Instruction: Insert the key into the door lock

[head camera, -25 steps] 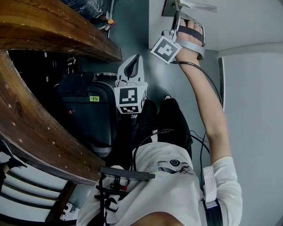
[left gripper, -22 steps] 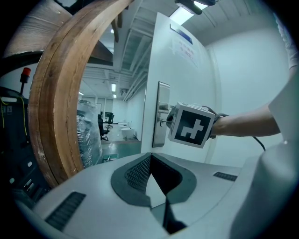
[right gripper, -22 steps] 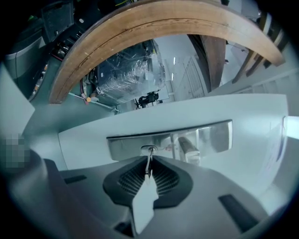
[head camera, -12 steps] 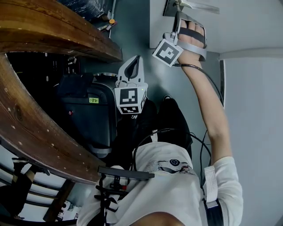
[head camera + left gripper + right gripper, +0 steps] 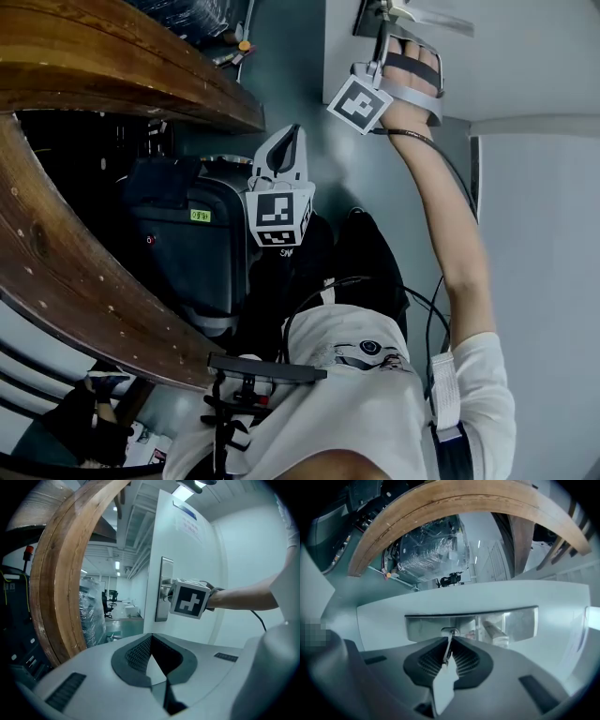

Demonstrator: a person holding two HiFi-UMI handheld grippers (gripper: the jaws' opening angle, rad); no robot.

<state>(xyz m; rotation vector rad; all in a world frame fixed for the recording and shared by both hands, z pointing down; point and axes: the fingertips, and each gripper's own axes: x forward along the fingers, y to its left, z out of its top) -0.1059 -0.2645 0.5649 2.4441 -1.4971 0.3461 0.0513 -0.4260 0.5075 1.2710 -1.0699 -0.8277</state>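
Two hand-held grippers, head view: left hand-held gripper [image 5: 286, 141] hangs beside the black case [image 5: 187, 244]; right hand-held gripper [image 5: 381, 21] is raised to the lock plate [image 5: 364, 17] on the door [image 5: 525, 56].
Left gripper view: jaws are pressed together, nothing between them.
Right gripper view: jaws clamp the key [image 5: 448, 652]; its tip meets the round lock cylinder [image 5: 450, 632], toward the plate's left end.

Slim metal key [image 5: 448, 654], edge-on, tip at keyhole [image 5: 450, 632] of shiny lock plate [image 5: 516, 620]

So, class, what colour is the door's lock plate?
Shiny silver lock plate; best in right gripper view.
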